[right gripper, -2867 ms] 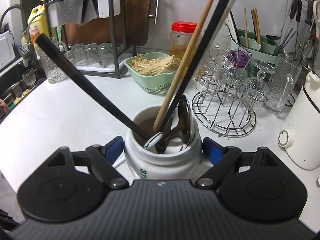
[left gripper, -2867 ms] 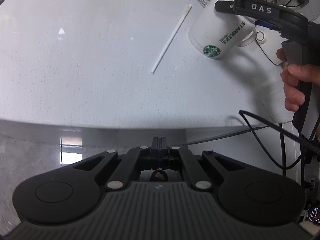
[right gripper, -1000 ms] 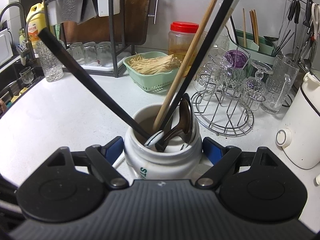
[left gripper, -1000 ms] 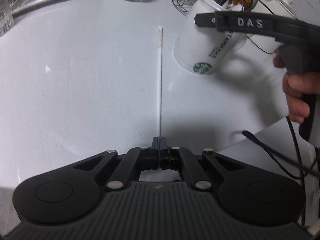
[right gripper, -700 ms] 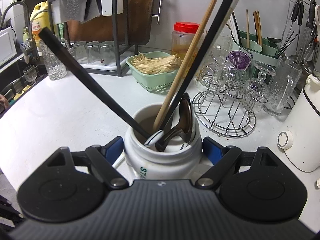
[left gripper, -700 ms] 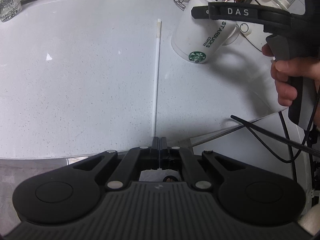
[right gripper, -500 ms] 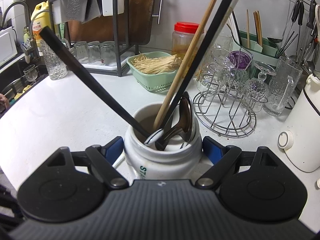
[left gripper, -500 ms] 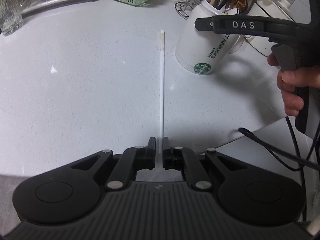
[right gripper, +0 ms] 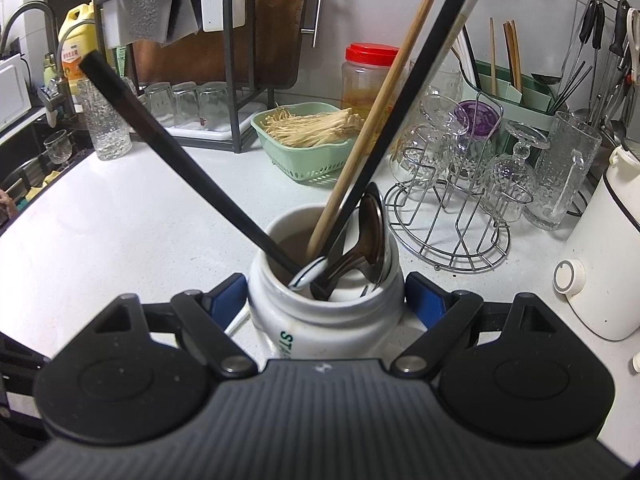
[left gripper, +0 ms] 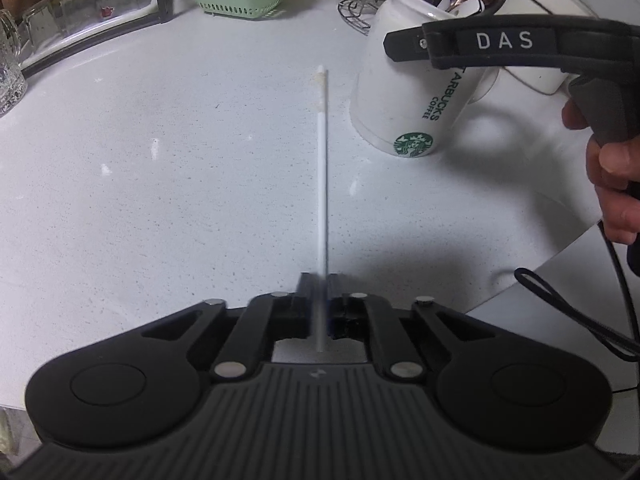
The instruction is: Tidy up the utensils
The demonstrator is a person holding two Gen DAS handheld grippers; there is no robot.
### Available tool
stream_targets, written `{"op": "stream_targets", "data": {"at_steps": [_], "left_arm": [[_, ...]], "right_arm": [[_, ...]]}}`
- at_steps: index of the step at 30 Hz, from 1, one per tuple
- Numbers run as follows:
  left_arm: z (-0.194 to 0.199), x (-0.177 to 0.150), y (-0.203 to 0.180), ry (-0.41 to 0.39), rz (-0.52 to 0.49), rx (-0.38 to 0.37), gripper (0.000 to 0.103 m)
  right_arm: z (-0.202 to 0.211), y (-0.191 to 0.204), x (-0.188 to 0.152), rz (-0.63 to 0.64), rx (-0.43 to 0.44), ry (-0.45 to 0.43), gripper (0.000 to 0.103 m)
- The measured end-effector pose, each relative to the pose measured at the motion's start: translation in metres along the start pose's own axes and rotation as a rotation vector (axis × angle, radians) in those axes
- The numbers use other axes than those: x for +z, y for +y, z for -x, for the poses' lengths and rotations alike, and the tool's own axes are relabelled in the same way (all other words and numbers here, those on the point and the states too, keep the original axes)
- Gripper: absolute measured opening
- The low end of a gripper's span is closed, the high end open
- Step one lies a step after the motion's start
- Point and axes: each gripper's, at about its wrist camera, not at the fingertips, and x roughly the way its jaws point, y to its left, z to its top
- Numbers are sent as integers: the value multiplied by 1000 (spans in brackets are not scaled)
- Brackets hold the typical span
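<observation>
A white chopstick (left gripper: 322,168) lies on the white counter (left gripper: 160,184), running away from me, its near end between the fingers of my left gripper (left gripper: 320,304). The jaws are closing and pinch that near end, which is blurred. To the right the white Starbucks mug (left gripper: 400,112) leans, tilted. My right gripper (right gripper: 324,300) is shut on the mug (right gripper: 320,316), one blue pad (right gripper: 228,298) on each side. Inside the mug stand black chopsticks (right gripper: 180,168), a wooden chopstick (right gripper: 376,120) and metal spoons (right gripper: 370,236).
A green basket of sticks (right gripper: 308,136), a wire rack of glasses (right gripper: 452,200), a white kettle (right gripper: 600,248) and a dish rack (right gripper: 192,80) line the back of the counter. A person's hand (left gripper: 612,184) grips the right tool's handle. The counter's edge (left gripper: 532,280) and cables lie at right.
The left jaws, shut a second ago, parted slightly around the chopstick's near end and are now close on it. The right gripper and mug have not moved.
</observation>
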Motion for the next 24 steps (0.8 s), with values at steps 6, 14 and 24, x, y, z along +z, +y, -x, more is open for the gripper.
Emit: {"op": "stream_targets", "data": {"at_steps": [6, 14, 24], "left_arm": [[3, -4, 1, 39, 27, -5, 3], [20, -28, -2, 82, 83, -35, 2], [31, -38, -4, 92, 133, -93, 0]], "right_arm": [[0, 0, -2, -7, -7, -9, 88], [1, 0, -3, -1, -6, -15, 88], [2, 1, -4, 8, -3, -16, 88]]}}
